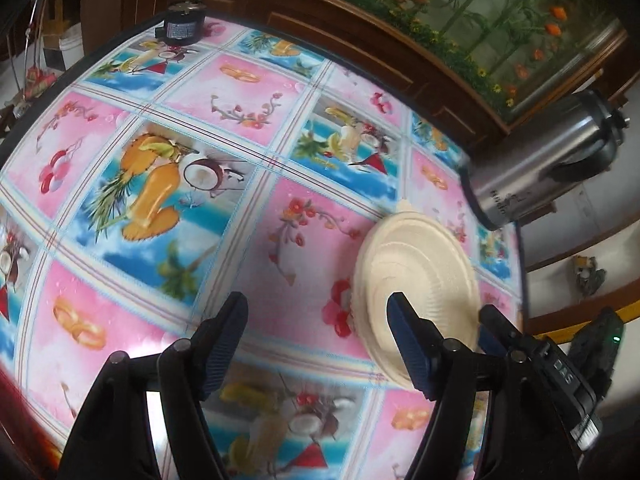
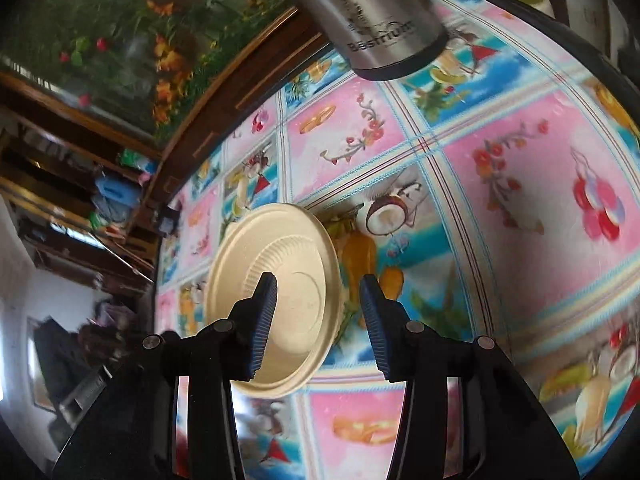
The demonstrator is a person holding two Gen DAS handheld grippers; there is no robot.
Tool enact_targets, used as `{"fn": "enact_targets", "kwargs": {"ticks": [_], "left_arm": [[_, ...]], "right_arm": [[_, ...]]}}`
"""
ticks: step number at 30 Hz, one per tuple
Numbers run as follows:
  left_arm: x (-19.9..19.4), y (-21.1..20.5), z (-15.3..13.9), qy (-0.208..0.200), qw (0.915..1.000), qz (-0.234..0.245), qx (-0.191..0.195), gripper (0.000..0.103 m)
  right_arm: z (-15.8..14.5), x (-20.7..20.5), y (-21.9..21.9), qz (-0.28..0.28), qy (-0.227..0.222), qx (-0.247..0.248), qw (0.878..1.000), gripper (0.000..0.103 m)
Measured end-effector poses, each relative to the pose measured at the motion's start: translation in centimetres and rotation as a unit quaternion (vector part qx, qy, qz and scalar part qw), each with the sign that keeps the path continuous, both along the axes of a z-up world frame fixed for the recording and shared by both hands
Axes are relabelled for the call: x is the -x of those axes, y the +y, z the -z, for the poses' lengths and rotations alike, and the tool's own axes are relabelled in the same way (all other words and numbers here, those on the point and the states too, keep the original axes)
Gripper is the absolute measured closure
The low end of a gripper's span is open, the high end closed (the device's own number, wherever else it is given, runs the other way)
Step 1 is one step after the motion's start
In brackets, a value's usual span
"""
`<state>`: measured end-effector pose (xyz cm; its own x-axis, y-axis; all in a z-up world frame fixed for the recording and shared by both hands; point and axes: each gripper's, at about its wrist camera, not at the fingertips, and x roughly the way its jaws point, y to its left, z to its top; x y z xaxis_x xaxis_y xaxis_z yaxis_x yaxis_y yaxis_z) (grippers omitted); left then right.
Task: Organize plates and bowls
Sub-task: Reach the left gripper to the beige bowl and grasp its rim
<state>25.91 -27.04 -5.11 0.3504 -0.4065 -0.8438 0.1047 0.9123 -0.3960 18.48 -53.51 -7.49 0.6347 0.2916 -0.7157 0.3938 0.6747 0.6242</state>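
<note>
A cream stack of paper plates lies on the patterned tablecloth near the table's right edge. My left gripper hovers open just left of the stack, with only cloth between its fingers. Its right finger overlaps the stack's near rim in the picture. In the right wrist view the same stack sits below my right gripper. That gripper's jaws stand apart, with the stack's right rim showing between them and no pad pressing on it. One of the right gripper's fingers shows beside the stack in the left wrist view.
A steel thermos jug stands at the table's far right corner, behind the stack. A small black device sits at the far left corner. A wooden cabinet with a fish tank runs along the far side.
</note>
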Motion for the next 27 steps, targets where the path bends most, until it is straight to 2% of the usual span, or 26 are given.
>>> {"fn": "enact_targets", "kwargs": {"ticks": [8,13,14,16,18,20,22,23,24,27], "left_arm": [[-0.8,-1.8,1.7,0.024,0.9990,0.020,0.032,0.031],[-0.5,-2.8,1.8,0.013,0.9991,0.023,0.032,0.035],[-0.5,-2.9,1.8,0.010,0.9993,0.022,0.030,0.038],[-0.5,-3.3,2.0,0.013,0.9992,0.026,0.027,0.064],[-0.6,-3.7,2.3,0.023,0.9987,0.033,0.031,0.080],[-0.5,-4.0,2.6,0.027,0.9988,0.035,0.023,0.084],[-0.5,-3.9,2.8,0.024,0.9991,0.029,0.017,0.092],[-0.5,-3.7,2.7,0.020,0.9993,0.026,0.016,0.092],[-0.5,-3.6,2.6,0.016,0.9995,0.024,0.013,0.093],[-0.3,-3.7,2.3,0.009,0.9995,0.028,0.005,0.093]], "right_arm": [[2.1,0.1,-0.2,0.008,-0.009,-0.021,1.000,0.060],[2.7,0.1,-0.5,0.009,-0.011,-0.040,0.999,0.060],[2.6,0.0,-0.4,0.008,-0.013,-0.040,0.999,0.060],[2.6,-0.1,-0.2,0.002,-0.014,-0.042,0.999,0.060],[2.7,-0.2,0.0,0.001,-0.013,-0.045,0.999,0.060],[2.9,-0.3,0.2,0.004,-0.008,-0.042,0.999,0.062],[3.0,-0.3,0.2,0.005,-0.008,-0.043,0.999,0.069],[3.0,-0.3,0.2,0.005,-0.008,-0.044,0.999,0.074],[3.1,-0.3,0.3,0.004,-0.008,-0.043,0.999,0.084],[3.0,-0.4,0.5,0.005,-0.010,-0.037,0.999,0.091]]}}
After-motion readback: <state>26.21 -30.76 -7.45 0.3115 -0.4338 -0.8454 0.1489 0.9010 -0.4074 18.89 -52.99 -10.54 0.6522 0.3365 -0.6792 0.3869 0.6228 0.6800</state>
